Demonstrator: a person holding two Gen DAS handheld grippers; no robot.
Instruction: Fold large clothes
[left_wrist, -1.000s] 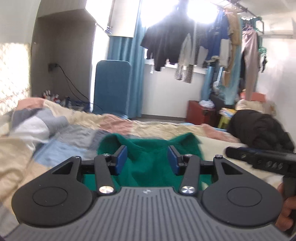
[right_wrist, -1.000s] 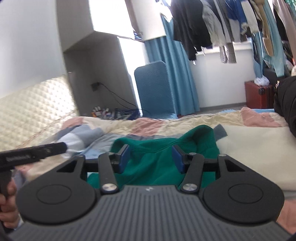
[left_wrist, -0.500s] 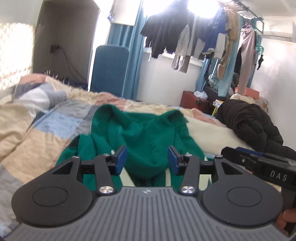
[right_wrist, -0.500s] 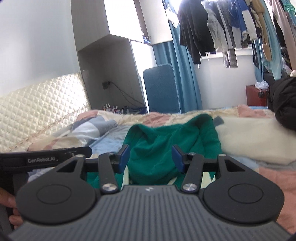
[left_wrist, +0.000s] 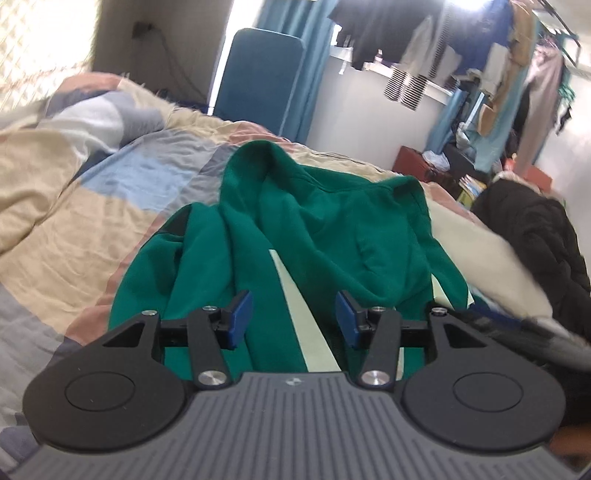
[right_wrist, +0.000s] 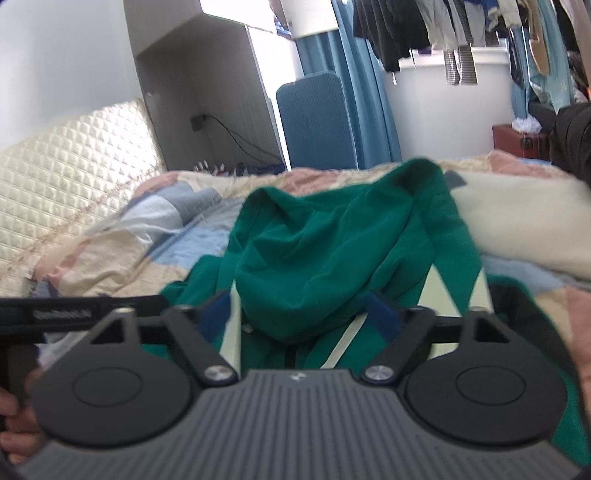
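Lying crumpled at frame centre on a patchwork quilt (left_wrist: 66, 206), a green hooded garment (left_wrist: 325, 225) with pale stripes is seen; the left gripper (left_wrist: 291, 319) is held apart above it, gripping nothing; the right gripper (right_wrist: 301, 317) has just been spread wider, nothing pinched

A bed covered by a patchwork quilt (left_wrist: 66, 206) in cream, blue, grey and pink fills the foreground. A quilted cream headboard (right_wrist: 74, 155) stands at its left. Beyond the bed are a blue chair (left_wrist: 258, 77), blue curtains (right_wrist: 365, 92) and clothes hanging on a rail (left_wrist: 424, 48). A black padded jacket (left_wrist: 532, 229) lies at the right, beside a cream blanket (right_wrist: 517, 218).
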